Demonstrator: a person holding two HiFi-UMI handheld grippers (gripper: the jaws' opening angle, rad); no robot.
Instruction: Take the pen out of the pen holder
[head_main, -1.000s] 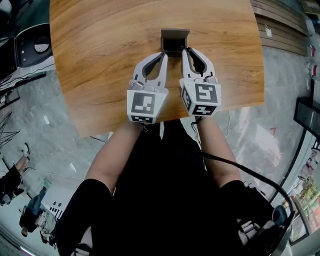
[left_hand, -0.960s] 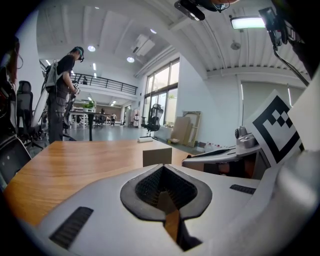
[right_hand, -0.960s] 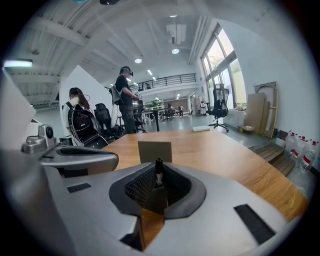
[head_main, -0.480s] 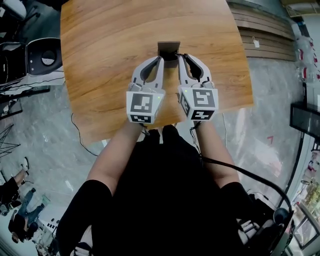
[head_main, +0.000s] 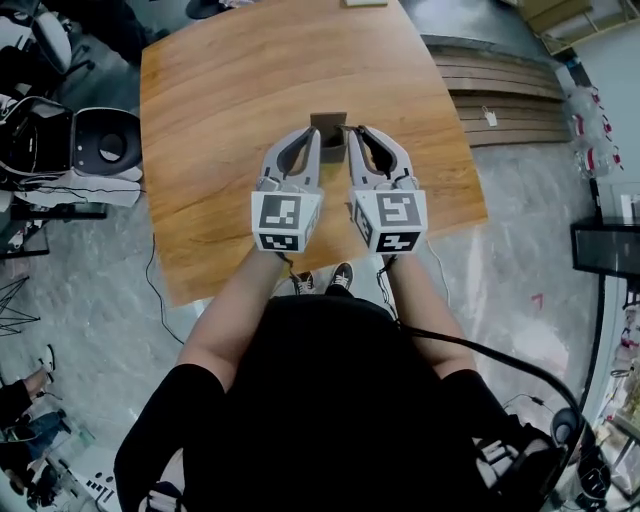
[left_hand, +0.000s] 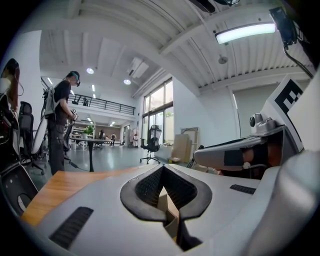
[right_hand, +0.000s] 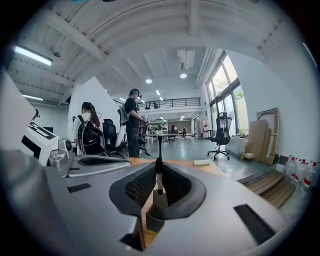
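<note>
Left gripper (head_main: 313, 132) is clamped on the near-left wall of the pen holder (head_main: 328, 121), which is stood on the wooden table (head_main: 220, 90). Right gripper (head_main: 352, 131) is closed on the thin pen (right_hand: 158, 176), held upright at the holder's opening. Whether the tip is clear of the holder cannot be told.
</note>
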